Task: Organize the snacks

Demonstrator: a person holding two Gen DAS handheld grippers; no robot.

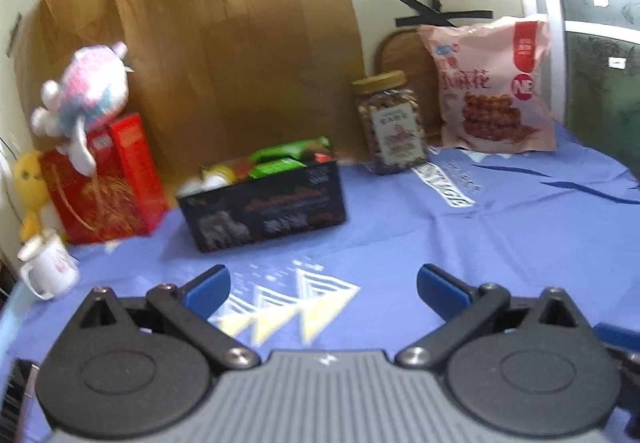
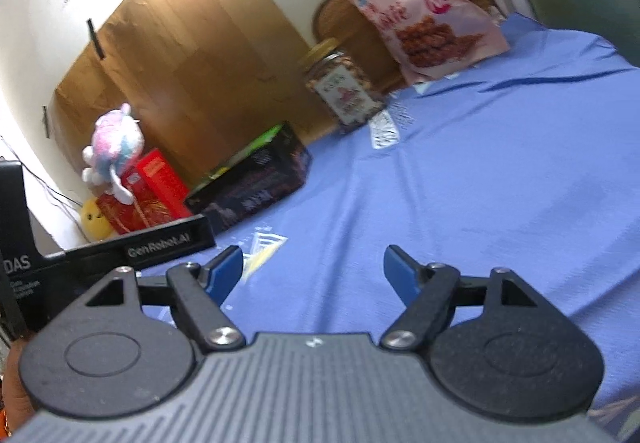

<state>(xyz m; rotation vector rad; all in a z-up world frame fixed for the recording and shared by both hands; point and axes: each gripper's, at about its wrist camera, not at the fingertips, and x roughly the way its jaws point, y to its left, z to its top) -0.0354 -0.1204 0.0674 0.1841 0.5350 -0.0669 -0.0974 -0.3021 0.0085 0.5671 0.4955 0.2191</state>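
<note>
Both the left gripper (image 1: pixel 323 285) and right gripper (image 2: pixel 313 270) hung with fingers spread and empty over the blue cloth (image 1: pixel 500 235), the black snack box (image 1: pixel 264 203) lying ahead-left of each, probably placed to collect the loose packets.

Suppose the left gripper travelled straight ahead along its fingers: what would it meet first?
Probably the black snack box. The left gripper is open and empty, with only blue cloth before the box; depth is uncertain.
</note>
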